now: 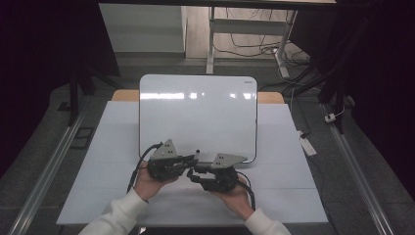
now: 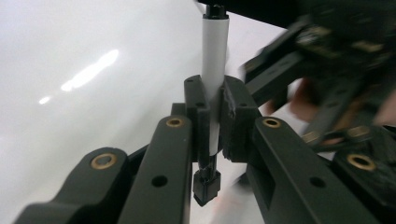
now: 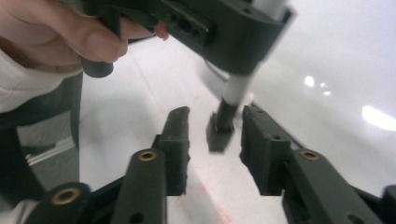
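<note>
Left gripper clamped tight on a white marker, barrel upright between its pads, black end sticking out below. Right gripper part open, jaws either side of the marker's black end, pads not pressing it. Both grippers meet at the whiteboard's near edge on the white table. No containers around.

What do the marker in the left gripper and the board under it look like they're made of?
The marker looks like smooth white plastic with black ends; its barrel has an even matt sheen. The whiteboard looks like a glossy coated panel, since ceiling lights reflect sharply off it. What lies under the coating I can't tell.
</note>
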Available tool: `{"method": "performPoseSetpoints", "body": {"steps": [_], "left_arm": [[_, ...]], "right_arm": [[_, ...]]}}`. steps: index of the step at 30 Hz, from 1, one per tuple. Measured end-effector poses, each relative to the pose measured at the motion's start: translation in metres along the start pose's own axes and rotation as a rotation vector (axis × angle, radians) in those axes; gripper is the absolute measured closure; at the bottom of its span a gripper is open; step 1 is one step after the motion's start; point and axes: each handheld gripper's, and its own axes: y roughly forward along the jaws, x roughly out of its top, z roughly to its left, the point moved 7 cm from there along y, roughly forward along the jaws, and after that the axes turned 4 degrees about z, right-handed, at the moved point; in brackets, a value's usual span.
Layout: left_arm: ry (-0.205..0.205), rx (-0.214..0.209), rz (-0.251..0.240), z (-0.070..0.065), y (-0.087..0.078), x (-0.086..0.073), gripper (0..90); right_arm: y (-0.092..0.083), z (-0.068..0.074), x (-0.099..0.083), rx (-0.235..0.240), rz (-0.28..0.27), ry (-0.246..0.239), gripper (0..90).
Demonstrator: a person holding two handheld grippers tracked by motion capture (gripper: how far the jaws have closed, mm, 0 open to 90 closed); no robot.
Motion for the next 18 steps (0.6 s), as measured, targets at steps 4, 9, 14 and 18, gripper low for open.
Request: {"method": "performPoseSetpoints", "body": {"steps": [4, 9, 14, 18], "left_arm": [[-0.054, 0.062, -0.015, 0.02, -0.013, -0.004, 81.6], [-0.117, 0.139, -0.027, 0.046, -0.03, -0.011, 81.7], [-0.171, 0.191, -0.033, 0.067, -0.041, -0.018, 81.6], [-0.208, 0.233, -0.021, 0.08, -0.045, -0.022, 81.5]], "right_arm": [[-0.013, -0.008, 0.004, -0.044, -0.038, 0.005, 57.8], [-0.032, -0.025, -0.004, -0.117, -0.046, 0.015, 54.9], [-0.053, -0.044, -0.019, -0.198, -0.03, 0.011, 51.8], [-0.074, -0.056, -0.032, -0.253, -0.03, 0.024, 51.0]]}}
